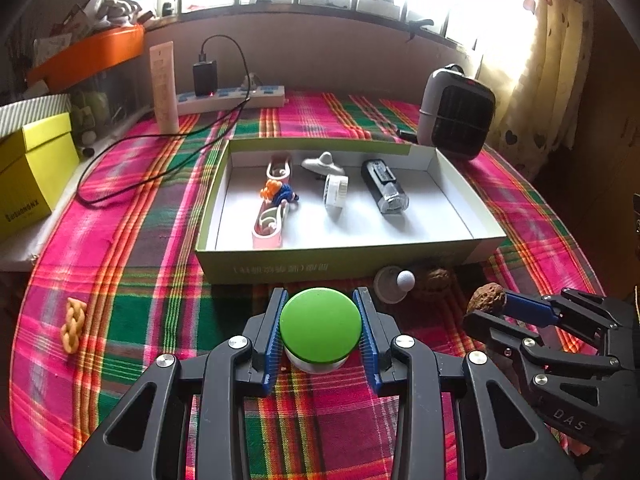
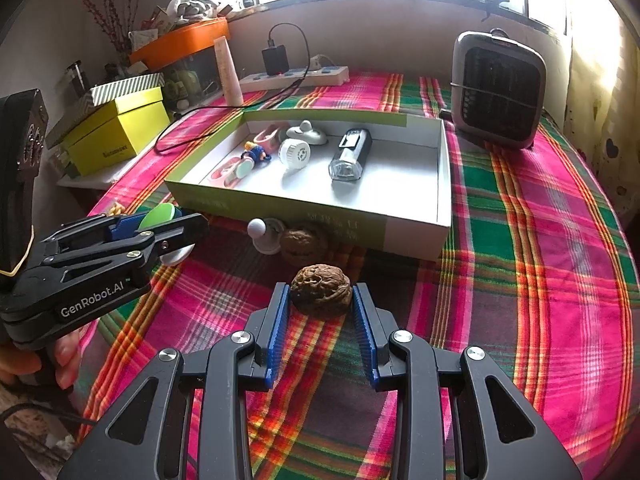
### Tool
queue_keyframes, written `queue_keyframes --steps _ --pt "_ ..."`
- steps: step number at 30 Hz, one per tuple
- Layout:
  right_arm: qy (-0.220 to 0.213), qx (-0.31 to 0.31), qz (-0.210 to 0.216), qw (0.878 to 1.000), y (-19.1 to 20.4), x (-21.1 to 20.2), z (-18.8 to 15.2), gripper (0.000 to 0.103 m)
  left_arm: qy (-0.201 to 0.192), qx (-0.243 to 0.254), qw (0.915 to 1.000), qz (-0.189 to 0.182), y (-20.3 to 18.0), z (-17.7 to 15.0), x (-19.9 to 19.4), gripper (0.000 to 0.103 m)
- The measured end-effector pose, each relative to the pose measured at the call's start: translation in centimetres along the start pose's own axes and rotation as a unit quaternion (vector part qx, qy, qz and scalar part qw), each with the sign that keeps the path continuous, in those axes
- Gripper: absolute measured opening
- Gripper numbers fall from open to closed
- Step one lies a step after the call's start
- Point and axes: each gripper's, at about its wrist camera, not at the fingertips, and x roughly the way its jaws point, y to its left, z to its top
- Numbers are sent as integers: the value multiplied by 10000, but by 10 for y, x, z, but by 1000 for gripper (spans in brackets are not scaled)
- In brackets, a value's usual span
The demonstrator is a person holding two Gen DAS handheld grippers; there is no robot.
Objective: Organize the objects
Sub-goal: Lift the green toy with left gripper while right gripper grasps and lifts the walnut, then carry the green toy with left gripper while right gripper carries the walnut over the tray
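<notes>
Before the box (image 1: 340,268): two walnuts (image 2: 320,294).

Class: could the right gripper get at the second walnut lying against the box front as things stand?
Probably not yet: the right gripper is shut on a walnut. The second walnut lies uncovered just ahead, beside a white knob, so the path looks free once emptied.
</notes>
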Motion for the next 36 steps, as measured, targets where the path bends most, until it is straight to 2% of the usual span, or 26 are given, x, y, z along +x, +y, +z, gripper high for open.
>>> queue_keyframes --steps 18,28,36 --pt "-192 -3 76 9998 0 -5 23 33 -163 82 9998 -119 -1 22 -11 31" --pt "-290 -24 69 9996 -5 0 45 33 -158 96 9996 -194 1 37 -1 31" --pt "-229 59 83 9997 -15 20 65 33 -103 82 9997 -223 4 53 16 31"
